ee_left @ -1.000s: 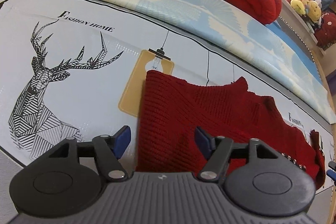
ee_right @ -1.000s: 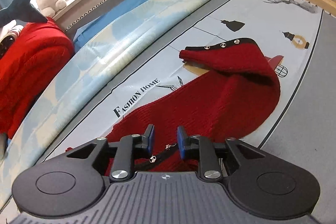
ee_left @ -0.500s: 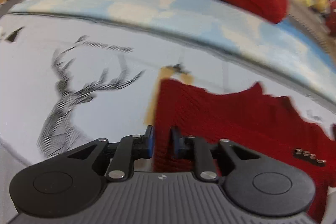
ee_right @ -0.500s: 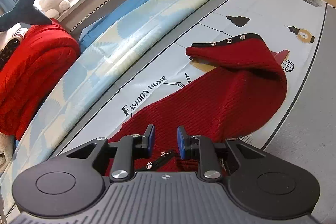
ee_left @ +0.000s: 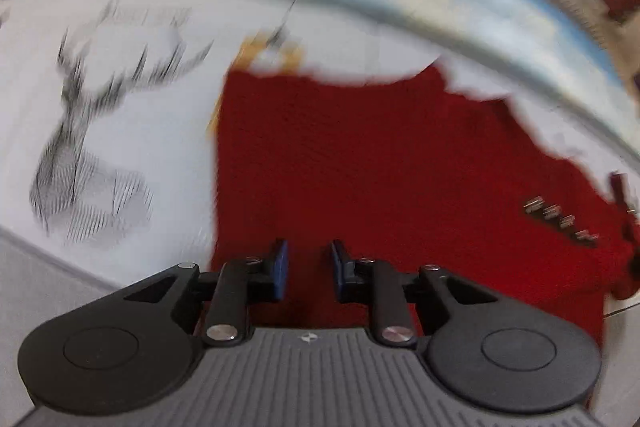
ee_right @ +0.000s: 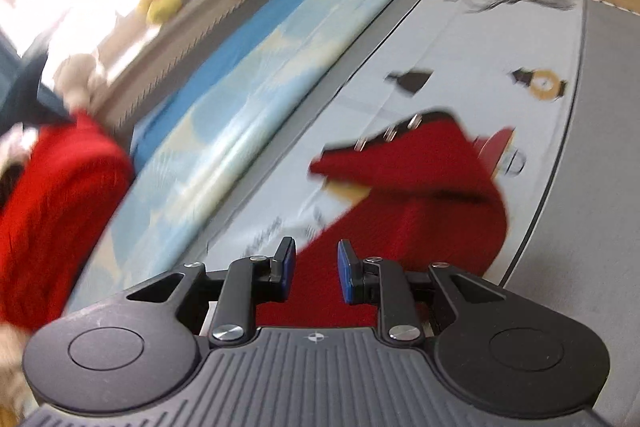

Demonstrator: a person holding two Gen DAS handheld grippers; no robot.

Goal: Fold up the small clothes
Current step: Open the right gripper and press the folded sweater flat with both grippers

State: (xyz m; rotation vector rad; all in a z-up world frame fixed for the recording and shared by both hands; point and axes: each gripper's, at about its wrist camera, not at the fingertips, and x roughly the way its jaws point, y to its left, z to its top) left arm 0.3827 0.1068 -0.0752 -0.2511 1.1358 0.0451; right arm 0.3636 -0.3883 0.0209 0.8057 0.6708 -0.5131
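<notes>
left gripper (ee_left: pixel 306 269) — jaws narrowed since a second ago, pinching red knit cardigan (ee_left: pixel 400 179) | right gripper (ee_right: pixel 316 269) — hem pinched | cardigan lifted, fold begun

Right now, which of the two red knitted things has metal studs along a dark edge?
The flat red knit garment on the printed sheet, its studded flap folded over; the bulky red knit blanket beside the blue quilt shows none.

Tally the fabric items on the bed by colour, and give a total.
Red: 2, the knit sweater being folded and a bulky blanket.
Light blue patterned: 1, a long folded quilt.
White printed: 1, the deer-print sheet underneath.
Total: 4.
</notes>
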